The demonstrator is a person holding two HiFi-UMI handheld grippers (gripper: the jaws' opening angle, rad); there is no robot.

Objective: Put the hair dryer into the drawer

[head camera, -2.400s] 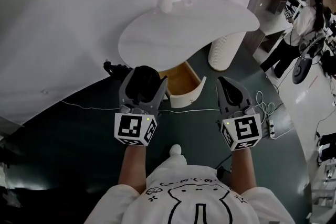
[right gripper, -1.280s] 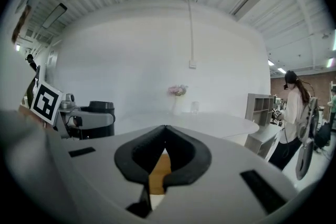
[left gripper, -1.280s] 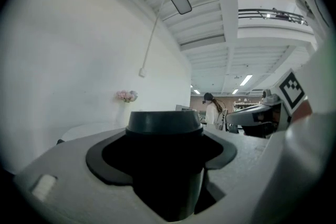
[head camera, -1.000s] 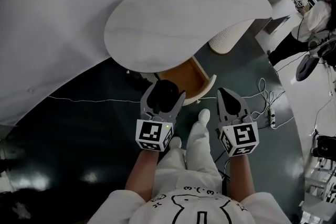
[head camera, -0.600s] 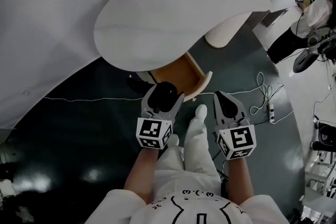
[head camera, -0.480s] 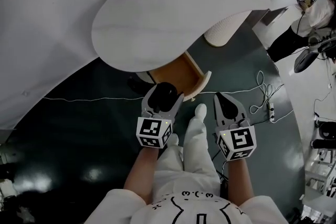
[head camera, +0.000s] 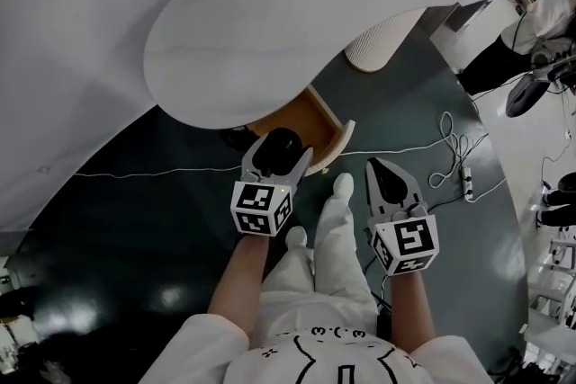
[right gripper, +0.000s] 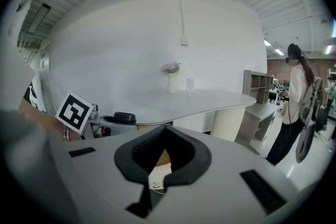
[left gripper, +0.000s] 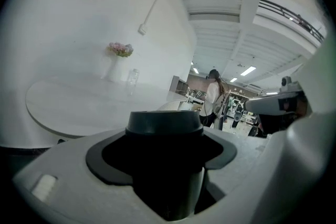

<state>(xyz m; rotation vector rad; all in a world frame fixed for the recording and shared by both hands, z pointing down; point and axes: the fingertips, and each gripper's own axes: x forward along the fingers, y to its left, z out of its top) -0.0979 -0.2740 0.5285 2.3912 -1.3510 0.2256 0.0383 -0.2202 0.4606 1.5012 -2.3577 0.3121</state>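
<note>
The hair dryer (head camera: 275, 143) sits clamped in the left claw (head camera: 281, 154), its dark round barrel filling the gap between the jaws, just short of the open drawer (head camera: 304, 117). I'd judge it a rigid plastic body, moderately heavy and a bit slick. A hold around the thick barrel, as here, looks sound, though a trailing cord, if it has one, could snag on the drawer front.

The drawer lies at one o'clock from the dryer, pulled out from under the white tabletop (head camera: 270, 22). The wooden floor I can see is bare, and the rear is hidden under the top. The right claw (head camera: 378, 168), at four o'clock, is closed with nothing in it. At twelve, on the tabletop's far edge, a vase (left gripper: 114, 72) holds flowers (left gripper: 121, 49).
</note>
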